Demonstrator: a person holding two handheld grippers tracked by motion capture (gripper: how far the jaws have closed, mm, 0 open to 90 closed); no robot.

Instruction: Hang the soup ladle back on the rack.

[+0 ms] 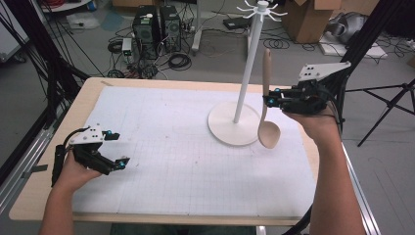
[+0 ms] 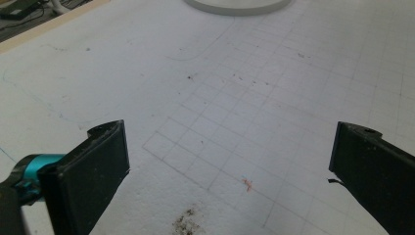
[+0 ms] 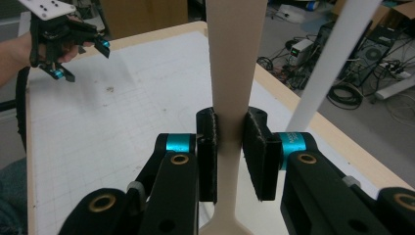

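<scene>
The right claw point(image 1: 270, 100) grips a wooden spoon point(image 1: 267, 117) upright above the worktop point(image 1: 44, 161) beside the white hook stand point(image 1: 250, 58), apparently for hanging next, while the left claw point(image 1: 116, 149) rests open.

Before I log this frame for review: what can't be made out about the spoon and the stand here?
- Spoon handle tip: cut off by the top edge in the right gripper view, bowl by the bottom edge.
- Spoon handle's end hole: too small to tell in the high view.
- Stand: only the base rim in the left gripper view, cut by the top edge.
- Stand hooks: too small to count.
</scene>
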